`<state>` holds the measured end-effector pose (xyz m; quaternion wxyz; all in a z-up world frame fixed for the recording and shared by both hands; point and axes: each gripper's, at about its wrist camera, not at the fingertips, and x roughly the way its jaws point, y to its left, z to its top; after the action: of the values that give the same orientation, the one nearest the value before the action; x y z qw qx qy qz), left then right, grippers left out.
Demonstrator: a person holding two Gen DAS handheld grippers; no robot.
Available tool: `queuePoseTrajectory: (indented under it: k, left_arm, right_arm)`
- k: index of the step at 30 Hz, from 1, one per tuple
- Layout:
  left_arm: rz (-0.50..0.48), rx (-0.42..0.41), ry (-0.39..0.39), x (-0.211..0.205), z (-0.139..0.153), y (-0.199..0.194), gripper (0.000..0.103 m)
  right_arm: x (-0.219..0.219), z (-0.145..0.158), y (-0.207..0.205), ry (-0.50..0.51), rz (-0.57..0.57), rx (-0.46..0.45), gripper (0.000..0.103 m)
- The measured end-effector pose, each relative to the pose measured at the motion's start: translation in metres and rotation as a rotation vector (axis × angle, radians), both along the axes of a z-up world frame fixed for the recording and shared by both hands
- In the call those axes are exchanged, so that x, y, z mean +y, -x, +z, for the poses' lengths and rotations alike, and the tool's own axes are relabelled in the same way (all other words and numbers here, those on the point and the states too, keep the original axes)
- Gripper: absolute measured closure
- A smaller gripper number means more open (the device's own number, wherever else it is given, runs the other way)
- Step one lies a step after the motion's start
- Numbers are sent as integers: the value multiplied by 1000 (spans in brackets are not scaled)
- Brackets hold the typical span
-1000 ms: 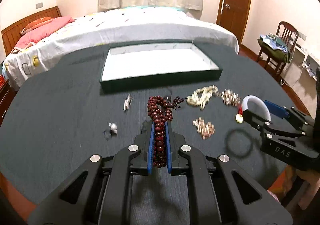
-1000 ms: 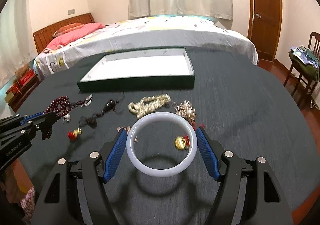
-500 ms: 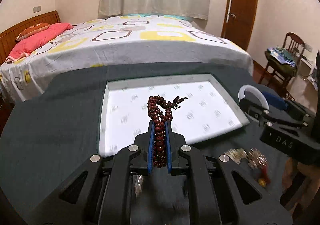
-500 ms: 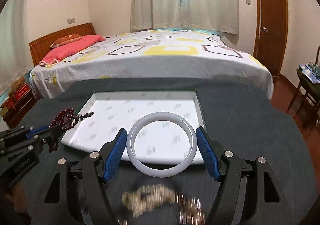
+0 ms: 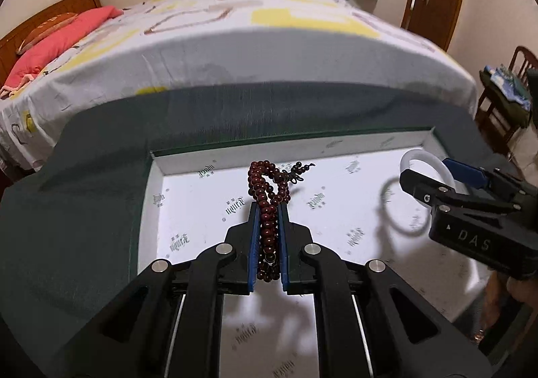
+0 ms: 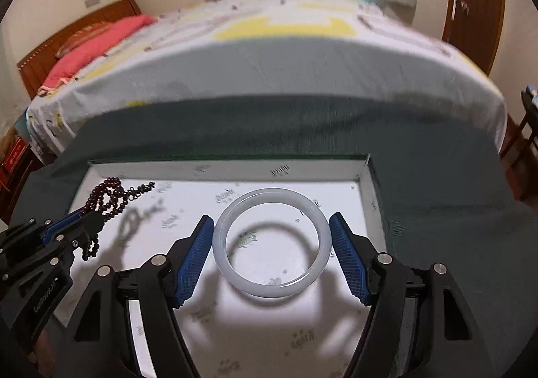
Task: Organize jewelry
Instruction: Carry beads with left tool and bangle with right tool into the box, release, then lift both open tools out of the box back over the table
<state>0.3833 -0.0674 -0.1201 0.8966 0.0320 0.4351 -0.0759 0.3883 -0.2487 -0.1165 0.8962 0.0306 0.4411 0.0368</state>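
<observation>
Two grippers are seen above one shallow tray point(image 5: 155, 173), whose dark green outer wall encloses a white lining printed with small grey marks. The tray rests on a dark green cloth point(image 5: 84, 210) that covers the table. The left gripper point(image 5: 268, 210) is closed tightly, its two blue pads pressed against one strand of dark red beads point(image 5: 265, 186); the strand is bunched between the pads, a looped part rises beyond the fingertips, and a short dark tassel end sticks out to the right. In the right wrist view the same strand point(image 6: 107, 196) is seen hanging above the tray's left part, with its shadow cast on the lining beneath. The right gripper point(image 6: 271, 233) is spread wide, and one pale, translucent white bangle point(image 6: 235, 220) is gripped across its width between the two blue pads point(image 6: 193, 253), each of which is pressed against the outer rim. The bangle is held above the tray's right half, and one ring-shaped shadow is thrown on the white lining under it. No other piece of jewelry can be made out inside the tray. Beyond the table one bed point(image 6: 302, 52) is seen, covered with a white sheet with yellow patches, and one pink pillow point(image 6: 101, 42) lies at its head.
</observation>
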Motion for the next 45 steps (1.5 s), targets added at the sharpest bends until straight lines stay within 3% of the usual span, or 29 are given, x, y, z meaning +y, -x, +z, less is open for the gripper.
queuePoseTrajectory:
  k: [10,11,15,21,26,33,38,45]
  left_arm:
    - [24,104,-10,9,-23,-27,92]
    - [29,107,-9,9,-24,-27,88]
    - [38,107,-1,11,-22,-31,53]
    - [46,52,31,15,-12,-21,37]
    - [48,-73,62,21,12,14,28]
    - [58,-273,61,29,51,96,22]
    - [78,-300,80,34,60,140,22]
    - [90,-292,37,38,46,198,22]
  right_arm:
    - [4,-19,-23,38,18,134,34]
    - [4,-21,-23,39,23,146,34]
    - [7,-18,-24,63,27,129,26]
    - [-2,-3,-15,49,-8,45,26]
    - [-7,17,18,64,-21,-61,26]
    - [-9,40,86,48,-45,-177,26]
    - [-5,42,135,29,-53,-213,26]
    - [8,24,205,15,-40,-208,26]
